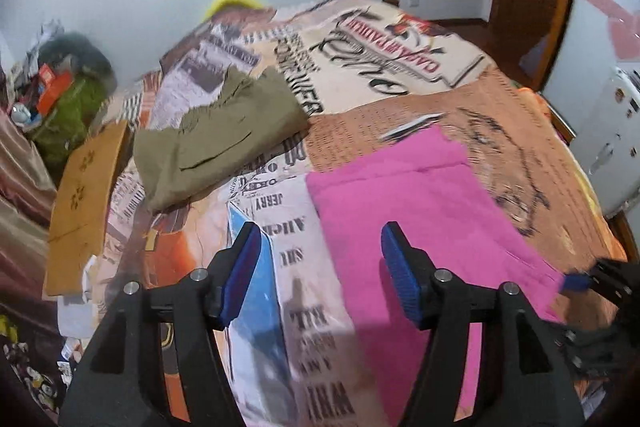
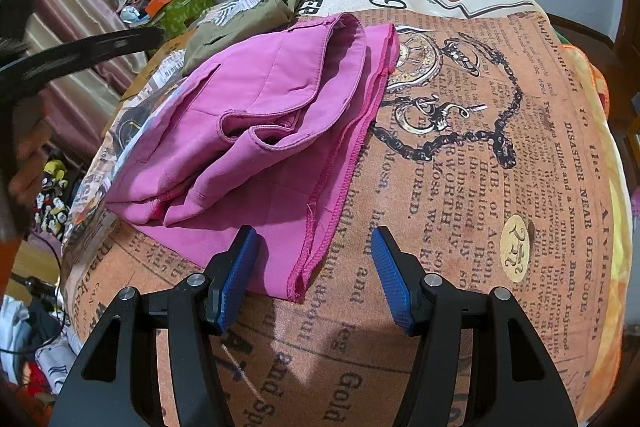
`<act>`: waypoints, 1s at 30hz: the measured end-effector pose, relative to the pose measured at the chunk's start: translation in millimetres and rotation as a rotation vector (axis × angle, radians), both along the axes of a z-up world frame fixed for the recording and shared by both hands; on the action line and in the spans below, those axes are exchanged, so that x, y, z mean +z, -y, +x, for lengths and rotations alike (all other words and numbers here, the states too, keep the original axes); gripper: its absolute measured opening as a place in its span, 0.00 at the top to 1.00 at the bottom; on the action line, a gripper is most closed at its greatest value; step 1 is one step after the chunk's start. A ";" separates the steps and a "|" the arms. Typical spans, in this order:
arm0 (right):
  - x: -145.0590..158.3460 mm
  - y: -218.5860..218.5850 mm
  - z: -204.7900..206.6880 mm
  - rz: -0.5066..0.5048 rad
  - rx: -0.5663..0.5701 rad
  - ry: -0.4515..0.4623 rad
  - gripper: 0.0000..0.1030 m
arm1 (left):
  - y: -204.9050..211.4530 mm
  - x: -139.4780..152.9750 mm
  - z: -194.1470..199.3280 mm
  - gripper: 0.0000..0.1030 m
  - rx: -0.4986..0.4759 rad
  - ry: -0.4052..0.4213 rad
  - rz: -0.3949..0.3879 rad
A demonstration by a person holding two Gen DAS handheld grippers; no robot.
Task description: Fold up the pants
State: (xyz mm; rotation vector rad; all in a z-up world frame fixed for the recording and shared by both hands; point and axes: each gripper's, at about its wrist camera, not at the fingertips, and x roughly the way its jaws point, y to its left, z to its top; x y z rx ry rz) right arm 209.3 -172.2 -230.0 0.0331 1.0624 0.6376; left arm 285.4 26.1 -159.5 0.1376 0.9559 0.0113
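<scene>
Claws: I am holding my left gripper (image 1: 320, 275) and right gripper (image 2: 312, 275) spread wide, gripping nothing.
Pants: pink pants (image 2: 256, 115) are lying on the bedspread (image 2: 460, 167).
Progress: they are looking partly folded; tidying is probably remaining.

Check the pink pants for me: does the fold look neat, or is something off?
Not neat. The pink pants are folded unevenly: the upper layers bunch and gape, and the bottom layer sticks out past them toward the right tool. Both tools are open and hold nothing. The olive pants behind lie rumpled too.
</scene>
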 end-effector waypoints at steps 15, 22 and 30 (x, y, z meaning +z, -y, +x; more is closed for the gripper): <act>61.4 -3.7 2.0 0.071 -0.019 0.131 0.46 | -1.6 -45.1 77.9 0.39 -0.052 -0.126 0.019; 15.9 -29.7 8.8 0.051 0.028 0.000 0.46 | -23.1 -93.1 87.3 0.31 0.032 -0.253 -0.077; 4.7 -18.8 18.9 -0.023 0.038 0.002 0.46 | -23.3 -89.0 61.1 0.28 -0.005 -0.240 0.042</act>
